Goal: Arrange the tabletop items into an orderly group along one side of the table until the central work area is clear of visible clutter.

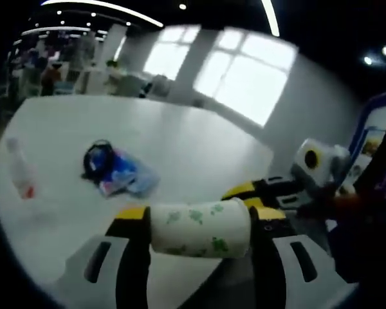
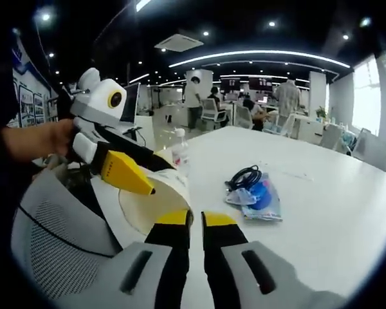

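A white paper cup [image 1: 199, 228] with green print lies sideways between the jaws of my left gripper [image 1: 199, 217], which is shut on it above the table's near edge. My right gripper [image 1: 254, 193] comes in from the right, close to the cup's end. In the right gripper view my right gripper [image 2: 196, 222] is shut with nothing between its jaws. Just left of them is the cup [image 2: 151, 206], mouth toward me, held by the left gripper [image 2: 138, 187]. A black cable [image 2: 244, 175] lies on a blue packet [image 2: 260, 196] mid-table. A clear plastic bottle [image 2: 180, 151] stands further off.
The white table [image 1: 199, 141] is large and round-cornered. The cable and packet [image 1: 119, 170] and the bottle [image 1: 22, 174] sit toward its left. A grey mesh chair [image 2: 51, 225] is by the near edge, and a hand [image 2: 38, 141] holds the left gripper. People and desks fill the background.
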